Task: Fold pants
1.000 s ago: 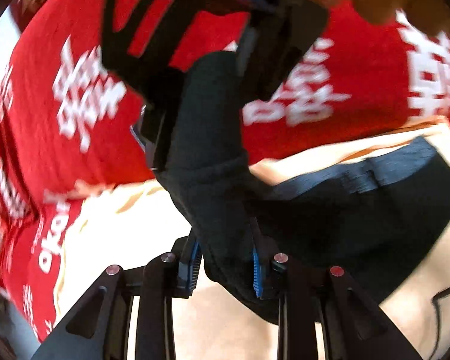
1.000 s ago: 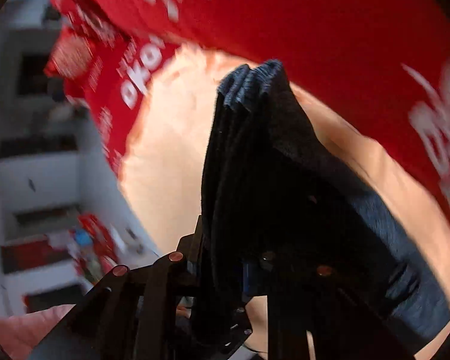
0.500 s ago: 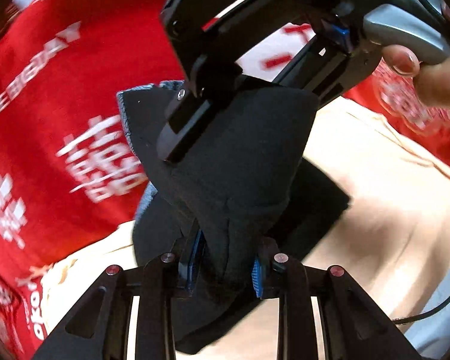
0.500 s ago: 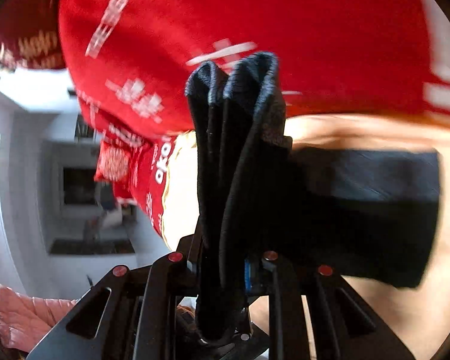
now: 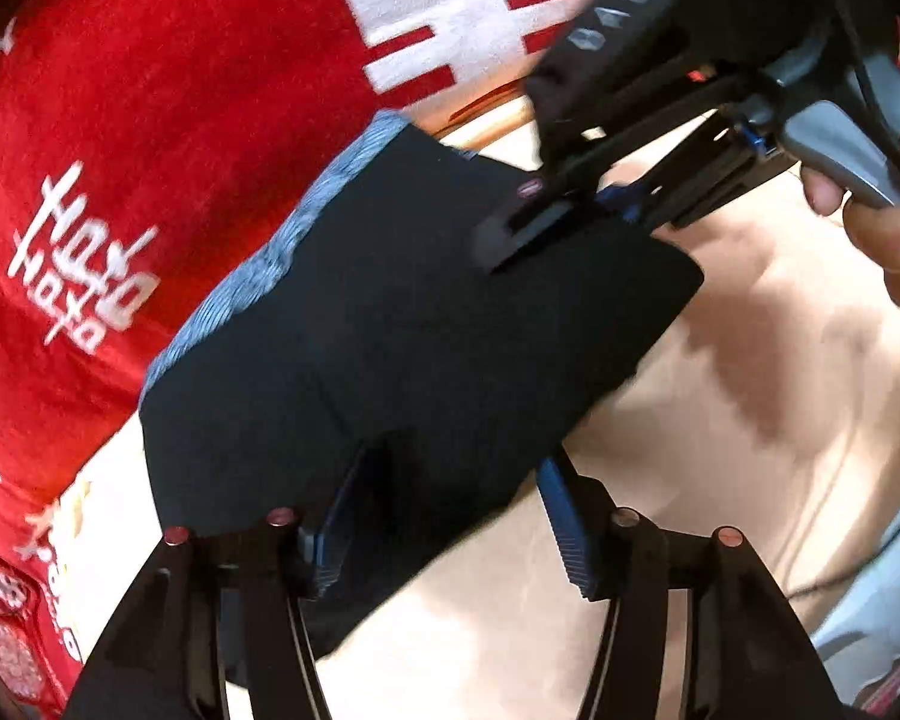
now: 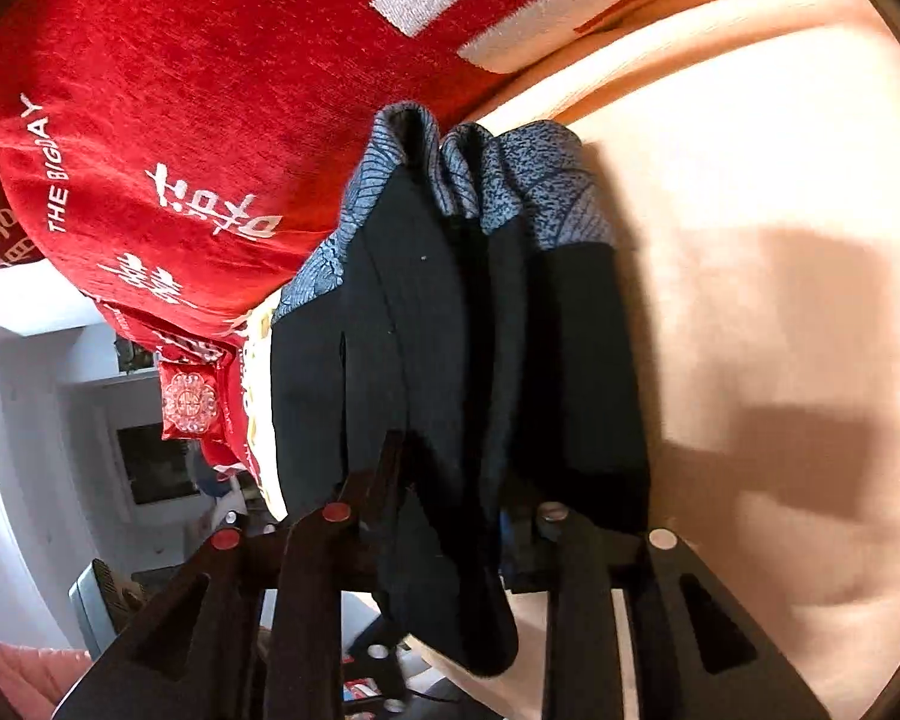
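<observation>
The dark pants point(image 5: 402, 324), with their grey-blue marled waistband point(image 5: 258, 264), lie as a folded bundle on a cream bed cover point(image 5: 750, 396), just beside a red cushion with white lettering point(image 5: 150, 138) on the left.

At the near edge of the bundle the left tool point(image 5: 444, 516) is letting go. Its blue pads stand apart on either side of the cloth, no longer pressing it, and the jaws are opening. To finish this release well, I would let them spread fully before drawing back, then pull straight away along the fingers, so a pad does not snag the top layer and drag the fold open.

On the far right, the right tool point(image 5: 576, 210) reaches the opposite edge, held by a hand point(image 5: 882, 222). In its own view, gathered layers of fabric point(image 6: 450, 420) still run between its fingers, and its jaws are opening too; whether the pads still bite, I cannot tell. It should lower that edge until it rests flat and square over the layers below, then slide out level.
</observation>
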Demonstrator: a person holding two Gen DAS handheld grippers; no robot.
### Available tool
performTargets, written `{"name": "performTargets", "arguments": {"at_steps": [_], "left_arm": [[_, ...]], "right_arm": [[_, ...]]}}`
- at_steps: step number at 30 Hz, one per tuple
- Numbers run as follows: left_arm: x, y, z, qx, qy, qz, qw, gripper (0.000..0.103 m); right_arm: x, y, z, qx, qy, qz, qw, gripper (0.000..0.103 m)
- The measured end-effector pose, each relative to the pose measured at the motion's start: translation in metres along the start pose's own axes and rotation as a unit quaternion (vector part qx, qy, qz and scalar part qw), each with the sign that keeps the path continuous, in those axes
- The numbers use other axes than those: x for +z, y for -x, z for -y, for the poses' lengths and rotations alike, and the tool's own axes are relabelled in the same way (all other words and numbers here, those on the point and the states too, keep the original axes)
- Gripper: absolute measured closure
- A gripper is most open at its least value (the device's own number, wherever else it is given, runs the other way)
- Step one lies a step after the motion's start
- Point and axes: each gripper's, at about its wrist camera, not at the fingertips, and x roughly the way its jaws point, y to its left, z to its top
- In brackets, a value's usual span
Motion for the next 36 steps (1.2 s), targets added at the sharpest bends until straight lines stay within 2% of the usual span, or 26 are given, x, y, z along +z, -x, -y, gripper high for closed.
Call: {"name": "performTargets", "arguments": {"at_steps": [3,6,7,8,10,16,19,22,24,27,32,33,34,36], "left_arm": [[-0.006,0.015,-0.024,-0.033,0.05,-0.007,0.9982,0.045],[-0.01,0.028,-0.055,-0.036,0.102,-0.002,0.9941,0.045],[-0.011,0.031,-0.064,-0.037,0.119,-0.004,0.9923,0.045],[-0.013,0.03,-0.079,-0.037,0.142,-0.012,0.989,0.045],[-0.017,0.021,-0.106,-0.038,0.188,-0.033,0.981,0.045],[-0.041,0.006,-0.153,-0.013,0.276,-0.068,0.9587,0.045],[-0.052,0.005,-0.163,-0.008,0.289,-0.073,0.9546,0.045],[-0.059,-0.001,-0.17,-0.014,0.295,-0.079,0.9521,0.045],[-0.064,-0.007,-0.179,-0.033,0.313,-0.087,0.9452,0.045],[-0.069,-0.014,-0.191,-0.054,0.34,-0.091,0.9344,0.045],[-0.071,-0.018,-0.199,-0.05,0.339,-0.09,0.9353,0.044],[-0.071,-0.019,-0.2,-0.049,0.338,-0.091,0.9355,0.037],[-0.071,-0.019,-0.2,-0.045,0.338,-0.091,0.9357,0.021],[-0.071,-0.019,-0.203,-0.035,0.341,-0.082,0.9357,0.019]], "right_arm": [[-0.002,0.003,-0.011,-0.039,0.008,0.003,0.999,0.074],[-0.01,0.008,-0.027,-0.106,0.033,0.01,0.994,0.072],[-0.015,0.007,-0.031,-0.133,0.045,0.012,0.99,0.064],[-0.02,0.007,-0.035,-0.161,0.056,0.013,0.985,0.058],[-0.031,0.005,-0.046,-0.215,0.079,0.017,0.973,0.056],[-0.054,0.018,-0.045,-0.289,0.109,0.041,0.95,0.056],[-0.062,0.016,-0.05,-0.308,0.113,0.05,0.944,0.056],[-0.065,0.023,-0.053,-0.298,0.104,0.06,0.947,0.056],[-0.062,0.025,-0.055,-0.285,0.099,0.063,0.951,0.056],[-0.058,0.019,-0.059,-0.281,0.1,0.054,0.953,0.05],[-0.055,0.013,-0.06,-0.284,0.101,0.049,0.952,0.045],[-0.054,0.012,-0.059,-0.284,0.098,0.049,0.953,0.045],[-0.053,0.011,-0.057,-0.283,0.093,0.047,0.953,0.044],[-0.052,0.01,-0.054,-0.283,0.086,0.043,0.954,0.043]]}}
